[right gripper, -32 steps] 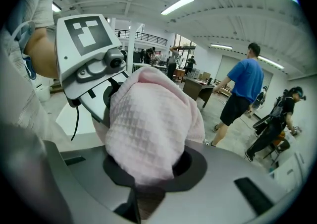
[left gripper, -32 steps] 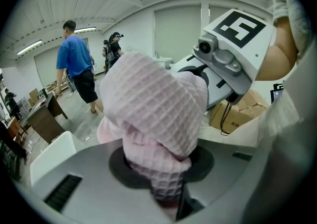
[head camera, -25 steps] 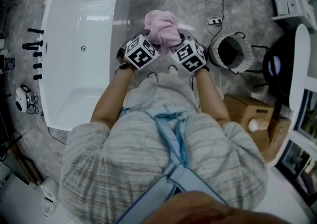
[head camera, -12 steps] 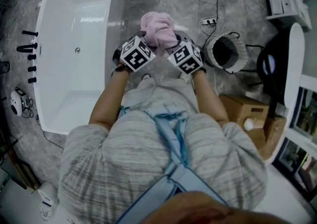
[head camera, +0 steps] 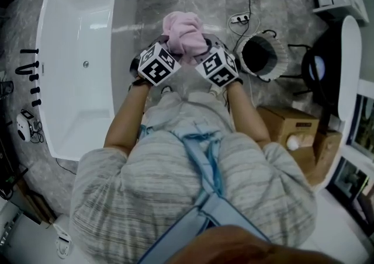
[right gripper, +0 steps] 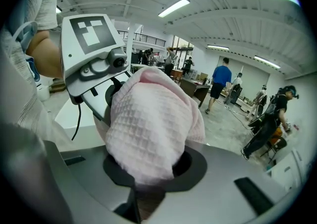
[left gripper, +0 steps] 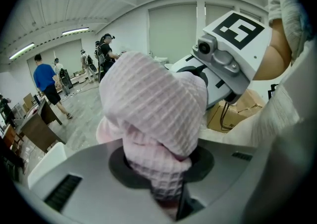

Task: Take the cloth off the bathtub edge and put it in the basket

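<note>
A bunched pink waffle cloth [head camera: 184, 34] hangs in the air between my two grippers, above the grey floor between the white bathtub [head camera: 75, 70] and the round basket [head camera: 261, 54]. My left gripper [head camera: 166, 52] is shut on its left side; in the left gripper view the cloth [left gripper: 153, 119] fills the jaws and hides the fingertips. My right gripper [head camera: 201, 54] is shut on its right side, and the cloth [right gripper: 148, 129] bulges out of its jaws too. The basket is dark inside and stands to the right of the cloth.
A power strip [head camera: 238, 18] with a cable lies on the floor beyond the basket. A cardboard box [head camera: 292, 131] sits at the right, near a white rounded fixture [head camera: 345, 64]. Black taps [head camera: 26, 70] line the tub's left side. People [right gripper: 218, 82] stand in the background.
The bathtub has slid left in the head view and the basket has come closer to the middle. Both grippers still hold the cloth the same way.
</note>
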A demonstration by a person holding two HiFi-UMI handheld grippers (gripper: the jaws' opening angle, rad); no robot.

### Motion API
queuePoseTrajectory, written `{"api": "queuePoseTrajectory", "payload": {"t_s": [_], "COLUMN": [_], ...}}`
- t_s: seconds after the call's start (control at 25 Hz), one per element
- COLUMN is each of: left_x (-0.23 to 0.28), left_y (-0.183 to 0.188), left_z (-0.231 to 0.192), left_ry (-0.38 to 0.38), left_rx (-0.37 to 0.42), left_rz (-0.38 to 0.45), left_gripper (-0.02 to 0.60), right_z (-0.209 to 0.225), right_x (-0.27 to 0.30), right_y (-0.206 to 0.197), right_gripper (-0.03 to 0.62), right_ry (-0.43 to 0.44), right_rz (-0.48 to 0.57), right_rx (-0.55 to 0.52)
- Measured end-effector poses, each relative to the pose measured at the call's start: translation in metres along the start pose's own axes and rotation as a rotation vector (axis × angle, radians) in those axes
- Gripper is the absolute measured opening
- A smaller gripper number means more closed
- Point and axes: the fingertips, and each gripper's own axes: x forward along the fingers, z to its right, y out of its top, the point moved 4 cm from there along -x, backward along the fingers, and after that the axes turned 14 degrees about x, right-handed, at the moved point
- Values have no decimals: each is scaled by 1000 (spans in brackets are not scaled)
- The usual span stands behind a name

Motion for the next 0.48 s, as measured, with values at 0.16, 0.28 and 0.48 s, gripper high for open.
{"api": "queuePoseTrajectory", "payload": {"t_s": [0.16, 0.28, 0.48], "left_x": [33, 58, 107], "left_y": [44, 81, 154], "left_z": [1, 4, 13], "left_ry": [-27, -51, -100], "left_rx": [28, 64, 142], "left_rz": [2, 10, 26], "left_gripper": [107, 107, 107], "right_z": [44, 78, 142], "right_x": [-26, -48, -96], "right_y": [-21, -39, -76], "right_gripper": [95, 97, 97], "right_ry": [-21, -55, -115], "right_rz": [-9, -9, -5], "right_rx": [26, 52, 107]}}
